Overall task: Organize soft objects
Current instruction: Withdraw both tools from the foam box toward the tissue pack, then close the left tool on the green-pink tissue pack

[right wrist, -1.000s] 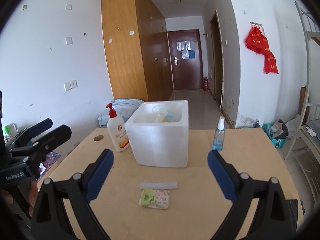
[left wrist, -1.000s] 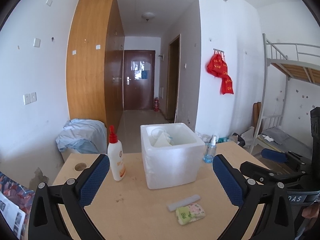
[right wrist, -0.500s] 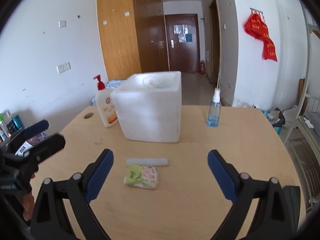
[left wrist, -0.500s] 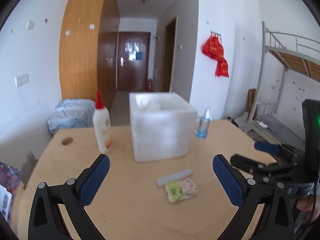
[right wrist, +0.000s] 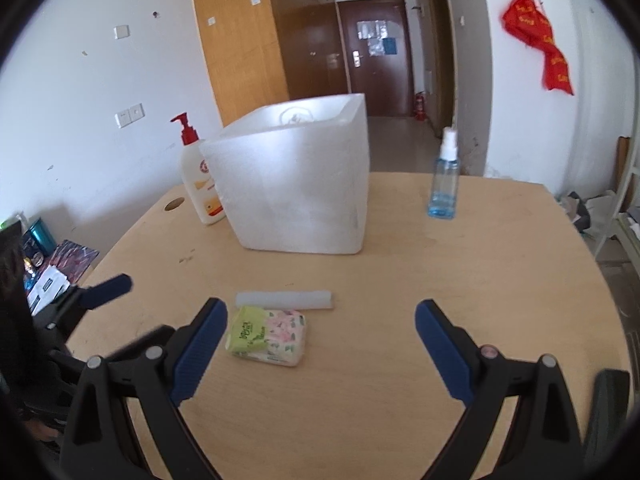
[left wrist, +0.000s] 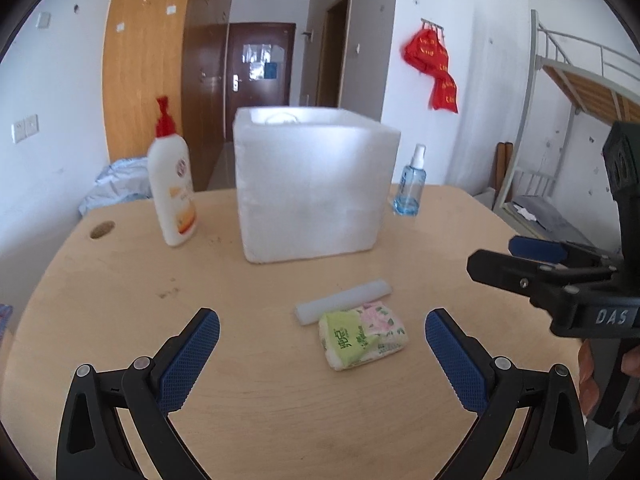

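A: Table layout, left wrist view: foam box at 12 o'clock, pump bottle at 11, touching nothing. Spray bottle at 1, beyond the box's right corner.

B: And the soft things?

A: Tissue pack lies flat just right of centre, near side of the box. Foam strip lies along its far edge; touching or not, cannot tell.

B: Grippers?

A: Left gripper spread wide, holding nothing, above bare table short of the pack. Right gripper likewise wide and holding nothing; its left finger stands just beside the pack's left end.

B: Obstructions?

A: Nothing between either gripper and the pack. The right gripper sits at 3 in the left view.

B: Writing?

A: "DAS" on the right gripper's body. Pack print and bottle label unreadable.
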Tool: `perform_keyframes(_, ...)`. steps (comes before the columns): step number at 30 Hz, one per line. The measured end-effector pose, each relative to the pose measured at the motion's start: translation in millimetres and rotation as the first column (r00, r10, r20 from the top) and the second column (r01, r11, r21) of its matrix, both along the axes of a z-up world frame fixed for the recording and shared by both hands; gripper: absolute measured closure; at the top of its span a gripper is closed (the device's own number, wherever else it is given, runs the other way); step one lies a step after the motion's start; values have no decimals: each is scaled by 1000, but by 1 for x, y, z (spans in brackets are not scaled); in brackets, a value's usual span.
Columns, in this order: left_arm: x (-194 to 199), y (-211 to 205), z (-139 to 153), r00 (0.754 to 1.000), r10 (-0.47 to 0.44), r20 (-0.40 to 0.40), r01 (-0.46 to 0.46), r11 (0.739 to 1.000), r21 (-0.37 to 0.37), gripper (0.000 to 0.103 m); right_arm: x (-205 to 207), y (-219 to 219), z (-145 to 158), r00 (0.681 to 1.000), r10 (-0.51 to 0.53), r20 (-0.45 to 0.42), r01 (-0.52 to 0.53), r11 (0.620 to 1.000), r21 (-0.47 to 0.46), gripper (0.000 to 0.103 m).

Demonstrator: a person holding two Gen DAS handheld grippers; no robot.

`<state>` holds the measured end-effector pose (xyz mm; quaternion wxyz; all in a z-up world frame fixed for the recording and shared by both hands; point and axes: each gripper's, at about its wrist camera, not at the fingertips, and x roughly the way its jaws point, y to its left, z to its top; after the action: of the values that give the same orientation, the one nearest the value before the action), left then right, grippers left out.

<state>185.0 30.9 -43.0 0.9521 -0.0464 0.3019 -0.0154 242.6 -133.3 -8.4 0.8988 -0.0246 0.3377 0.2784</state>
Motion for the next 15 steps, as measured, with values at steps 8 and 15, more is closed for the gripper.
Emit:
perform_keyframes(8,24,4,-23,998,-2,-70,0,1000,-25,0,20,15,-22,998,51,-34,-53,996,-75,6)
perform_keyframes(15,42,-1,-36,991,-27,-128,20,998,-55,2,38,10,-27,996,69,-63,-72,996,-47,6)
